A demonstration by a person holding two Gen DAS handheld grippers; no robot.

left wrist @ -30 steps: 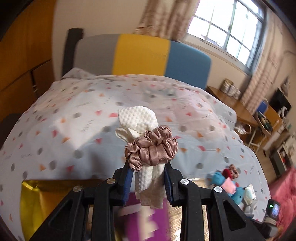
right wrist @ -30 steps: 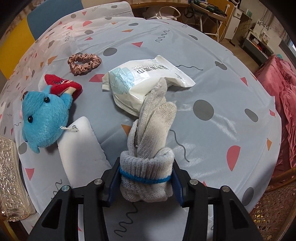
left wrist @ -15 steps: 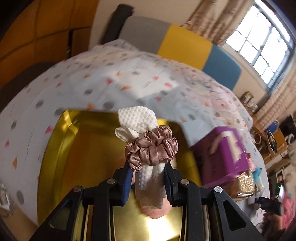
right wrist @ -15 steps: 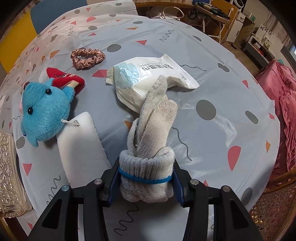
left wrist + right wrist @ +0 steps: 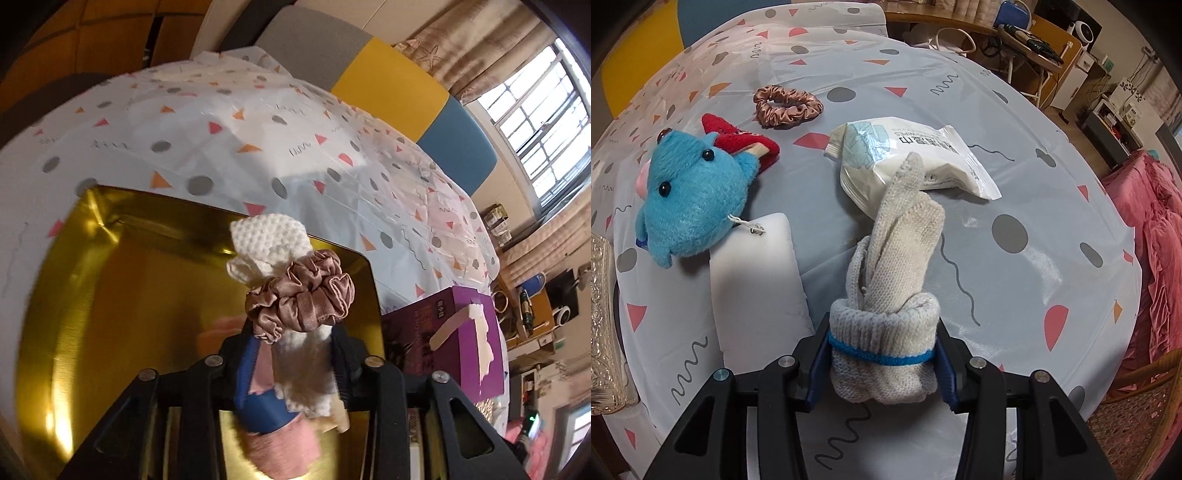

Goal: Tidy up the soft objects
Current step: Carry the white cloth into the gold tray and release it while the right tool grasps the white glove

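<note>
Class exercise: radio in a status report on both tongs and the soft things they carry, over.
Left tongs opening, white cloth with scrunchie between them, over gold tray. Right tongs clamped on knit glove above table. Nothing blocking.

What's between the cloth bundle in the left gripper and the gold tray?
Nothing visible. The left gripper, jaws opening, has the white cloth with its scrunchie right over the gold tray. The tray's bare middle lies beyond it; something pink lies blurred below the fingers.
</note>
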